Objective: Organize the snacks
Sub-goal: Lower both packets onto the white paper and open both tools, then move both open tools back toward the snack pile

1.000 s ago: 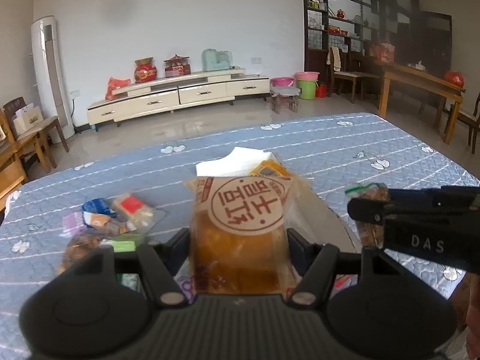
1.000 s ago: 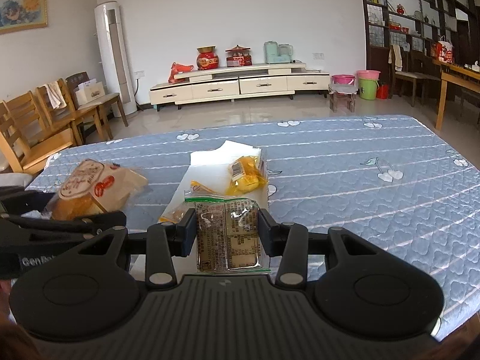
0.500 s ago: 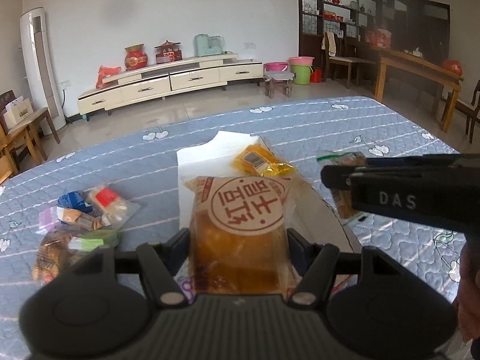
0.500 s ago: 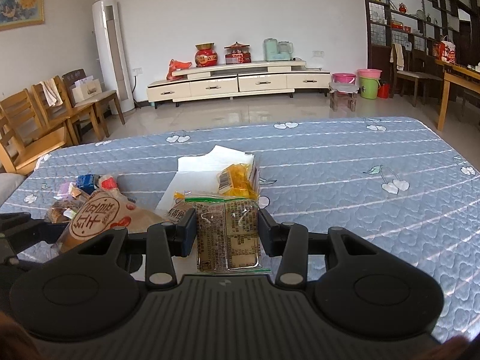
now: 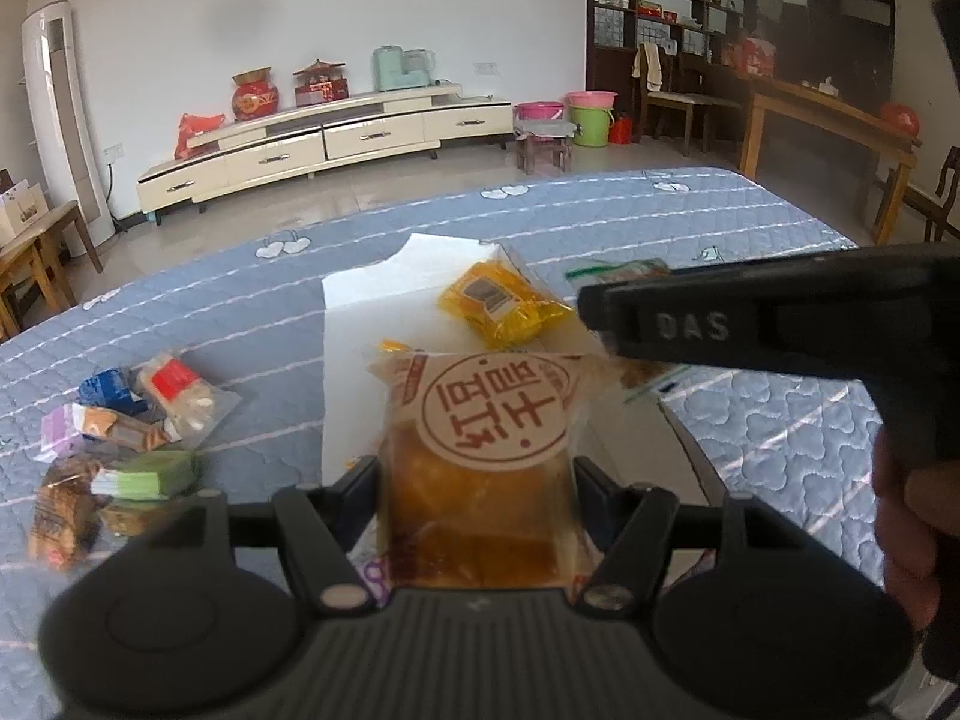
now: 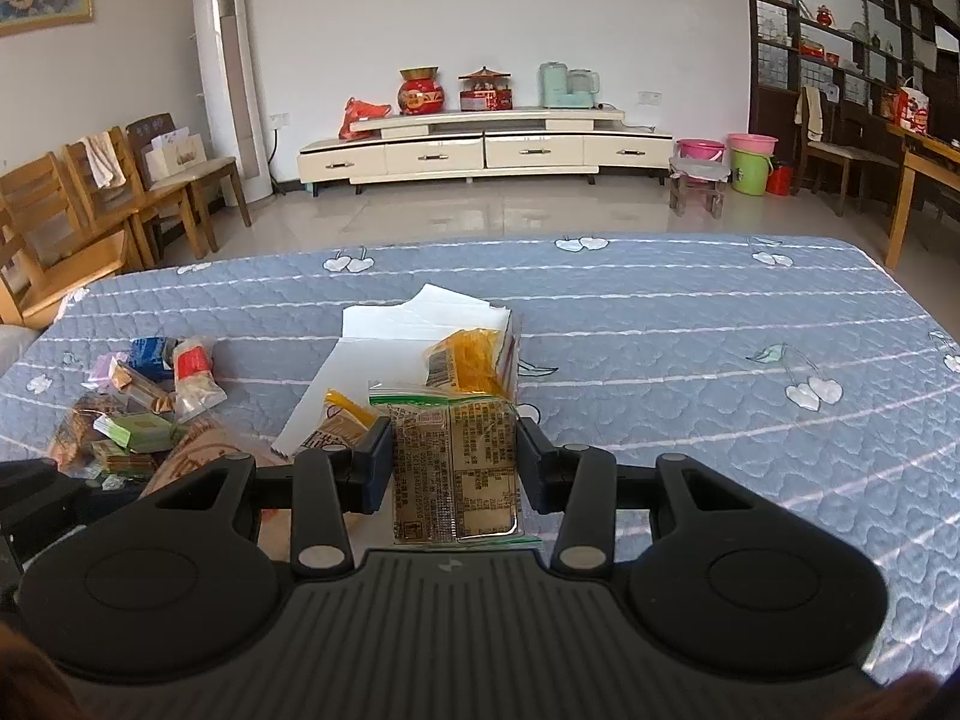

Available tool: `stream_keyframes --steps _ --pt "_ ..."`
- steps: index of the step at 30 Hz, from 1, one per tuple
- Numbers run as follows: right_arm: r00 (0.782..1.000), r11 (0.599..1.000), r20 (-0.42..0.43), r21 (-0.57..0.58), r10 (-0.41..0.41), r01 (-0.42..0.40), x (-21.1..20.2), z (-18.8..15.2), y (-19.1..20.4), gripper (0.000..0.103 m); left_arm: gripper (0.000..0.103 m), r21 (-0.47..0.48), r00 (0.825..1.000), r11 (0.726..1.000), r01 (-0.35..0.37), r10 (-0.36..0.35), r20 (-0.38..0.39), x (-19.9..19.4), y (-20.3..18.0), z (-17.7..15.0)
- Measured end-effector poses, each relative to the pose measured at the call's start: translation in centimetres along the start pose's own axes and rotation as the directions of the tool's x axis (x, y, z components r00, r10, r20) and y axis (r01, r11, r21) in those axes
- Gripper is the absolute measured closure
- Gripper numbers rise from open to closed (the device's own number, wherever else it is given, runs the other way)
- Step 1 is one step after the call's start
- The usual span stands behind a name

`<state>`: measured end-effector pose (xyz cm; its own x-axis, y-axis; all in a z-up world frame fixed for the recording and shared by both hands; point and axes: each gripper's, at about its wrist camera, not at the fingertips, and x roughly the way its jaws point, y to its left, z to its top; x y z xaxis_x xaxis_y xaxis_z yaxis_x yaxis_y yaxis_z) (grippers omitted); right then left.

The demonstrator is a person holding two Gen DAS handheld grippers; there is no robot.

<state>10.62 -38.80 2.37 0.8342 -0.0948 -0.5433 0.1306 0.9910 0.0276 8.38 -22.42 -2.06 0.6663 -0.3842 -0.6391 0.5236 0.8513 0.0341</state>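
Both wrist cameras look forward and downward from close above the quilted table, sharing the white box

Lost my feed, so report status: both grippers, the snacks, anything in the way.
Left gripper shut on bread packet. Right gripper shut on green-edged snack packet. Both over white box; yellow packet inside.

Both grippers, the left gripper and right gripper, are matte black plastic (silver screws, ribbed base), one side embossed "DAS".
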Motion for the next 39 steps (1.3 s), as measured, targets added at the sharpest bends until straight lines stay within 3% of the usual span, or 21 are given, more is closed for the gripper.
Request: stream_keyframes --steps 9,14,18,22,25,31,39 --pt "1.000 1.000 -0.021 0.000 -0.003 0.003 0.5 -0.1 -0.4 0.050 0.036 0.010 0.998 0.998 0.058 -0.057 -0.022 1.4 -0.7 0.2" --pt "1.000 1.000 -0.002 0.009 -0.013 0.013 -0.1 0.0 -0.4 0.038 0.030 0.012 0.997 0.997 0.077 -0.076 -0.004 1.1 -0.9 0.1" --pt "0.999 0.999 0.023 -0.004 -0.042 0.042 -1.6 0.1 -0.1 0.031 0.026 -0.024 0.998 0.998 0.056 -0.056 -0.006 0.4 -0.2 0.1" --pt "0.996 0.997 0.051 -0.017 -0.070 0.071 -3.6 -0.1 0.6 0.009 0.017 -0.055 1.000 0.998 0.013 -0.013 0.000 -0.9 1.0 0.0" --pt "0.994 0.996 0.059 -0.021 -0.088 0.089 -4.9 -0.6 1.2 0.000 0.013 -0.073 1.000 0.997 -0.028 0.029 0.009 -2.3 1.9 -0.1" --pt "0.991 0.994 0.079 -0.026 -0.105 0.107 -7.2 -1.4 2.4 0.000 0.007 -0.107 0.994 0.989 -0.103 0.106 0.023 -4.9 3.9 -1.2" --pt "0.996 0.997 0.060 -0.033 -0.063 0.065 -8.3 -2.5 4.9 0.000 0.007 -0.148 0.983 0.973 -0.177 0.181 0.015 -7.4 7.2 -2.8"
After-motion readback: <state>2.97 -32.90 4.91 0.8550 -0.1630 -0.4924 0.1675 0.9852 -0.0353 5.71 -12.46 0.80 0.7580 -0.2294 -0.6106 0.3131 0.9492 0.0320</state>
